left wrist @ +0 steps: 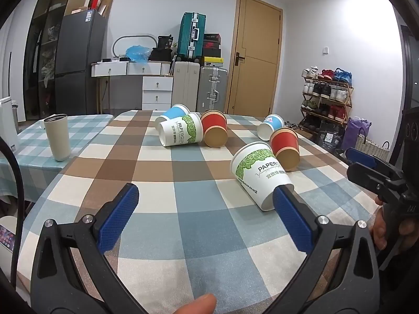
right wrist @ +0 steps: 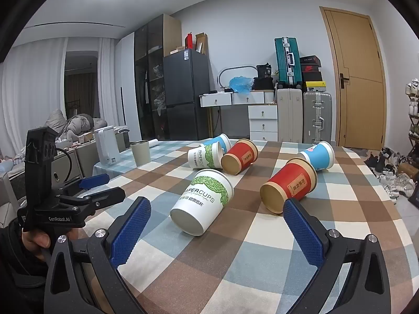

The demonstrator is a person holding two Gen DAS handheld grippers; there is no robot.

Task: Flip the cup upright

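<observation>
At the far left of the checked bench [right wrist: 262,248] a grey tumbler [right wrist: 141,152] stands upright, apart from the work. The left tool [left wrist: 205,217] hovers low over the cloth with its blue pads spread wide and nothing between them. Next come three paper cups lying on their sides in a far cluster: blue, white with green leaves, and red. Nearer, the white leaf-print cup [right wrist: 203,201] lies tipped over, base toward the cameras, mouth pointing away, directly ahead of the right tool [right wrist: 217,222], which is likewise released and empty. Right of it lie a red cup [right wrist: 288,188] and a blue cup [right wrist: 318,155], also tipped over. This looks like the approach step, no cup yet gripped. The next move likely calls for closing gently across the near white cup's wall, lifting and rotating it mouth-up without crushing the paper.
</observation>
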